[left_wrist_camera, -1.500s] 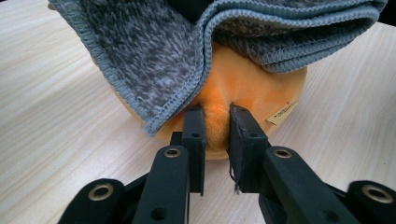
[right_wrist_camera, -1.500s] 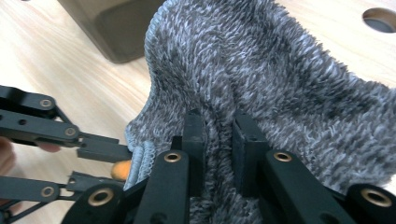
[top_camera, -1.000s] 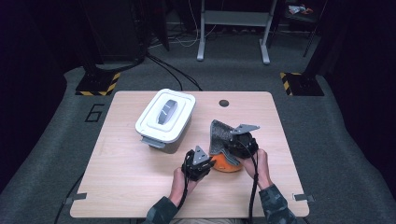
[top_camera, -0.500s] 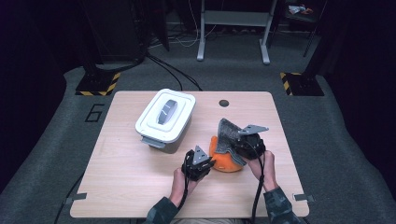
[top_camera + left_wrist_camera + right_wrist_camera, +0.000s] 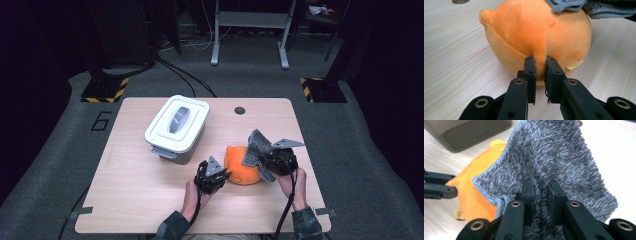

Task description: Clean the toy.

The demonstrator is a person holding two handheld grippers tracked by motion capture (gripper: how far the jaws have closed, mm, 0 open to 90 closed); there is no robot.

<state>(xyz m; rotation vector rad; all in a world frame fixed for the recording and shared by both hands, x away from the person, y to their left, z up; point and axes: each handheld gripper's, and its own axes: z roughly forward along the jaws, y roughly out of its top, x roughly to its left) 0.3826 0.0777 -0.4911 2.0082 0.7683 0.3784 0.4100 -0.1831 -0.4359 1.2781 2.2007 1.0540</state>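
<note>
left claw (image 5: 540, 60) pinching orange plush (image 5: 536, 32) | right claw (image 5: 540, 183) gripping grey cloth (image 5: 559, 157)

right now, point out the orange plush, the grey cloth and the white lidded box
orange plush (image 5: 534, 32): left gripper view, on its rounded orange front.
grey cloth (image 5: 556, 162): right gripper view, on the fuzzy middle of the cloth.
white lidded box (image 5: 162, 136): high view, on the lid's white rim.

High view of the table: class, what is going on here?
A person works two hand-held tools at a wooden table. The left tool is shut on a pinch of an orange plush that rests on the table. The right tool is shut on a grey cloth, which it holds against the plush's far side. A lidded white box stands apart, behind and to the left.
</note>
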